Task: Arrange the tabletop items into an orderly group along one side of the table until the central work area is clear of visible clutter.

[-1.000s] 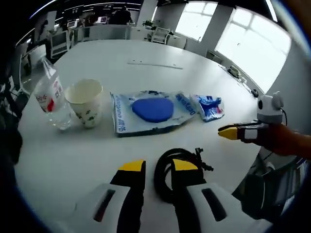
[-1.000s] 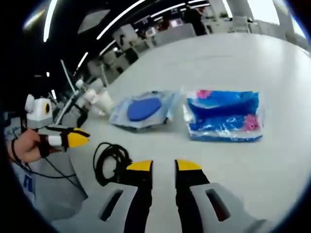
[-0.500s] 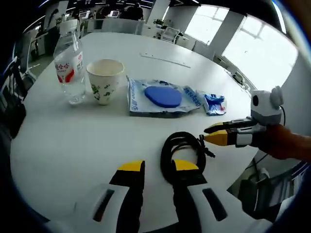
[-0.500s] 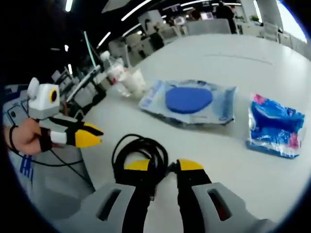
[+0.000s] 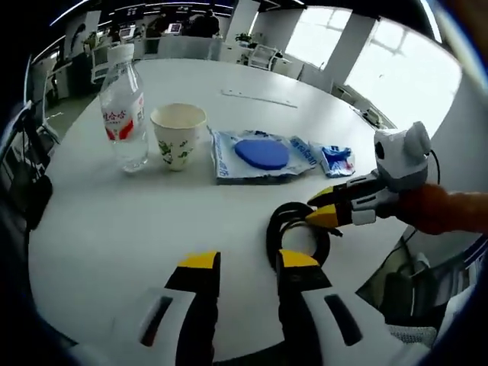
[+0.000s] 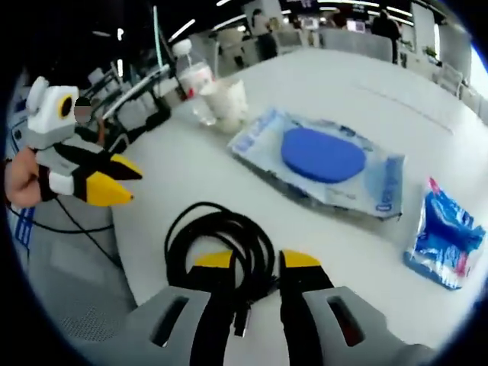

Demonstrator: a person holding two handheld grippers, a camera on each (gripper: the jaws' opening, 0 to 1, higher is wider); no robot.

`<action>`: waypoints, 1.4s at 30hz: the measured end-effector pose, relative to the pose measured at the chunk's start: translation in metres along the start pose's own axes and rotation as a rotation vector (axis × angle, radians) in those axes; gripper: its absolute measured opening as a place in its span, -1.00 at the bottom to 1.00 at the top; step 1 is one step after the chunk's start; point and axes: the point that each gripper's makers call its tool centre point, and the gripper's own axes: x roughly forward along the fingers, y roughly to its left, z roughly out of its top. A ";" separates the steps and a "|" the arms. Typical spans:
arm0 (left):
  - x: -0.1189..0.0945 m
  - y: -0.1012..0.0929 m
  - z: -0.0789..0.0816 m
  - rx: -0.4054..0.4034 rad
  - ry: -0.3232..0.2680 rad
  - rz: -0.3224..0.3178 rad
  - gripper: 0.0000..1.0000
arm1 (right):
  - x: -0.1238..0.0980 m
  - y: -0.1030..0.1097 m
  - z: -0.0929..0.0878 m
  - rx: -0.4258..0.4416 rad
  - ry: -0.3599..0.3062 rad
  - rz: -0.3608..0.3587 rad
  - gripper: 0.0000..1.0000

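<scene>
The right tool [image 6: 255, 263] is rising from the bottom centre of the right gripper view with its yellow-tipped jaws parted, and the near edge of the coiled black cable [image 6: 221, 244] is lying between the tips, not clamped. In the left gripper view the same tool [image 5: 322, 207] is reaching in from the right, held by a hand [image 5: 438, 210], its tips just over the cable [image 5: 293, 232] at centre right. The left tool [image 5: 248, 263] is sitting at the bottom centre of its own view, jaws apart and holding nothing, with the cable just beyond its right jaw; in the right gripper view it is showing at the left edge [image 6: 114, 183], jaws slightly parted. On the white tabletop [image 5: 114, 221] a row is running across the upper part of the left gripper view: a bottle [image 5: 124, 107] at upper left, a paper cup [image 5: 178, 136] just beside it, a wipes pack [image 5: 261, 155] in the centre, and a small blue packet [image 5: 335, 160] to its right. In the right gripper view the pack [image 6: 324, 156] is lying at centre and the packet [image 6: 446, 236] at the right edge.
</scene>
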 end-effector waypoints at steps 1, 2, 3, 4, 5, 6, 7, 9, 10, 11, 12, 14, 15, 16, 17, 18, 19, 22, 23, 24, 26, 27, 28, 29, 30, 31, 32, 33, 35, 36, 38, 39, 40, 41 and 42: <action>-0.004 0.001 0.004 0.031 -0.014 0.001 -0.40 | 0.001 0.000 -0.001 -0.023 0.013 -0.006 -0.62; -0.008 0.002 0.006 0.047 -0.020 0.003 -0.38 | 0.002 0.001 -0.002 -0.053 0.030 -0.012 -0.62; -0.011 0.003 0.008 0.069 -0.027 0.006 -0.36 | 0.002 0.001 -0.002 -0.074 0.039 -0.021 -0.64; -0.014 0.005 0.010 0.084 -0.034 0.007 -0.34 | 0.002 0.001 -0.003 -0.082 0.045 -0.025 -0.65; -0.020 0.008 0.011 0.109 -0.040 0.013 -0.31 | 0.003 0.001 -0.004 -0.105 0.060 -0.040 -0.66; -0.026 0.011 0.014 0.124 -0.051 0.018 -0.28 | 0.003 0.001 -0.004 -0.110 0.060 -0.054 -0.69; -0.030 0.013 0.015 0.132 -0.057 0.020 -0.22 | 0.005 0.000 -0.004 -0.108 0.055 -0.062 -0.71; -0.044 0.020 0.018 0.141 -0.080 0.031 -0.16 | 0.004 -0.003 -0.004 -0.103 0.053 -0.079 -0.77; -0.053 0.025 0.019 0.146 -0.094 0.039 -0.15 | 0.003 -0.005 -0.004 -0.099 0.053 -0.087 -0.82; -0.058 0.029 0.020 0.147 -0.101 0.045 -0.14 | 0.003 -0.005 -0.004 -0.088 0.051 -0.088 -0.83; -0.066 0.034 0.019 0.150 -0.107 0.050 -0.12 | 0.002 -0.005 -0.004 -0.078 0.047 -0.087 -0.86; -0.075 0.039 0.018 0.152 -0.108 0.057 -0.06 | -0.001 -0.004 -0.003 -0.079 0.041 -0.088 -0.91; -0.083 0.043 0.017 0.156 -0.108 0.063 -0.01 | -0.003 -0.004 -0.004 -0.082 0.044 -0.088 -0.92; -0.090 0.046 0.016 0.161 -0.112 0.063 0.01 | -0.004 -0.004 -0.005 -0.078 0.042 -0.087 -0.92; -0.094 0.048 0.016 0.162 -0.114 0.063 0.03 | -0.008 -0.004 -0.007 -0.046 0.033 -0.082 -0.93; -0.098 0.049 0.016 0.164 -0.114 0.063 0.03 | -0.012 -0.004 -0.008 -0.020 0.025 -0.082 -0.93; -0.102 0.051 0.015 0.179 -0.114 0.064 0.04 | -0.017 -0.004 -0.009 -0.010 0.019 -0.087 -0.94; -0.108 0.050 0.014 0.237 -0.114 0.051 0.08 | -0.033 -0.013 -0.017 0.035 0.005 -0.153 -0.94; -0.109 0.049 0.014 0.245 -0.118 0.039 0.09 | -0.038 -0.015 -0.019 0.046 -0.003 -0.171 -0.94; -0.109 0.050 0.013 0.244 -0.118 0.032 0.11 | -0.043 -0.017 -0.022 0.065 -0.012 -0.178 -0.95; -0.107 0.052 0.010 0.241 -0.113 0.016 0.12 | -0.055 -0.021 -0.028 0.132 -0.034 -0.202 -0.95; -0.107 0.053 0.009 0.244 -0.110 0.011 0.12 | -0.064 -0.025 -0.032 0.162 -0.043 -0.223 -0.95; -0.108 0.053 0.008 0.248 -0.107 0.008 0.13 | -0.069 -0.027 -0.035 0.178 -0.048 -0.231 -0.95; -0.108 0.054 0.007 0.256 -0.103 0.008 0.13 | -0.073 -0.029 -0.038 0.175 -0.048 -0.235 -0.95; -0.109 0.056 0.007 0.265 -0.102 0.013 0.12 | -0.079 -0.033 -0.041 0.168 -0.044 -0.257 -0.95; -0.110 0.057 0.006 0.274 -0.101 0.010 0.13 | -0.083 -0.035 -0.043 0.168 -0.041 -0.269 -0.95; -0.111 0.058 0.006 0.274 -0.102 0.007 0.13 | -0.087 -0.038 -0.045 0.175 -0.044 -0.279 -0.94; -0.111 0.059 0.006 0.263 -0.105 0.002 0.13 | -0.092 -0.041 -0.044 0.191 -0.060 -0.292 -0.94; -0.111 0.059 0.005 0.250 -0.111 -0.010 0.13 | -0.101 -0.046 -0.043 0.199 -0.083 -0.310 -0.94; -0.111 0.059 0.005 0.253 -0.110 -0.011 0.14 | -0.104 -0.048 -0.042 0.201 -0.085 -0.315 -0.94; -0.110 0.059 0.006 0.265 -0.110 -0.009 0.15 | -0.109 -0.053 -0.039 0.210 -0.096 -0.330 -0.94; -0.110 0.060 0.007 0.266 -0.113 -0.010 0.15 | -0.111 -0.056 -0.039 0.213 -0.097 -0.334 -0.94; -0.109 0.060 0.008 0.263 -0.122 -0.012 0.16 | -0.112 -0.060 -0.038 0.219 -0.093 -0.340 -0.94; -0.110 0.060 0.010 0.260 -0.127 -0.013 0.15 | -0.113 -0.063 -0.039 0.220 -0.078 -0.349 -0.94; -0.111 0.060 0.012 0.258 -0.137 -0.014 0.16 | -0.114 -0.066 -0.040 0.211 -0.056 -0.360 -0.94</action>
